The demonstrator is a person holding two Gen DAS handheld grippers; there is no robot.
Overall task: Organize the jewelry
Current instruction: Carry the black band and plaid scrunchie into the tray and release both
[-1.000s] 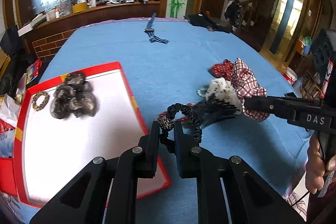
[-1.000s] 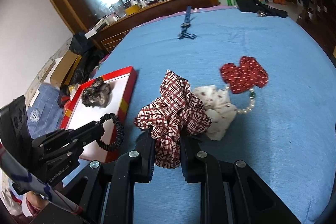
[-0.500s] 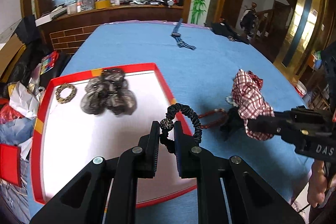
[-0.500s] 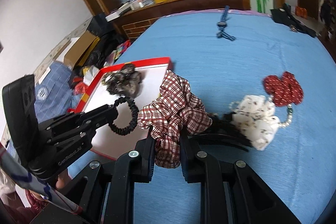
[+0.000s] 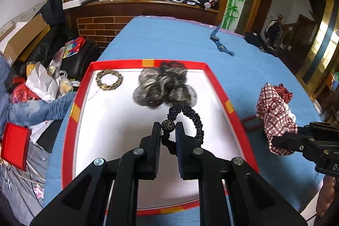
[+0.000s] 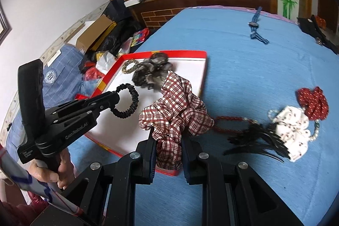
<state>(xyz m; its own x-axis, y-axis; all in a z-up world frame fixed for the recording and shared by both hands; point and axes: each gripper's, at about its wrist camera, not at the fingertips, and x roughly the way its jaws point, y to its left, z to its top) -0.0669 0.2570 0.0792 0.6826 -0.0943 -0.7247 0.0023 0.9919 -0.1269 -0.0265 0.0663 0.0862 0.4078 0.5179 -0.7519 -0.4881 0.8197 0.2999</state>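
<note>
Both loads now hang over our red-rimmed white tray (image 5: 216,86): left gripper (image 5: 168,130) clamping the black beaded elastic hair tie (image 5: 190,120), right gripper (image 6: 168,137) pinching the red plaid fabric scrunchie (image 6: 175,111), ready for release.

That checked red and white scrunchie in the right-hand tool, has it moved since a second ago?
Yes. The checked scrunchie has travelled left, away from the white scrunchie on the blue cloth, and now hangs at the red tray.

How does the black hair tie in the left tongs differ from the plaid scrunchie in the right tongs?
The black hair tie is a thin, dark, ruched loop with a beaded ball; the plaid scrunchie is bulky red-and-white checked fabric. The hair tie hangs over the white floor of the red-rimmed tray; in the left view the scrunchie is beside the tray, over the blue cloth. Shared: each is pinched by shut tongs, left tongs and right tongs.
</note>
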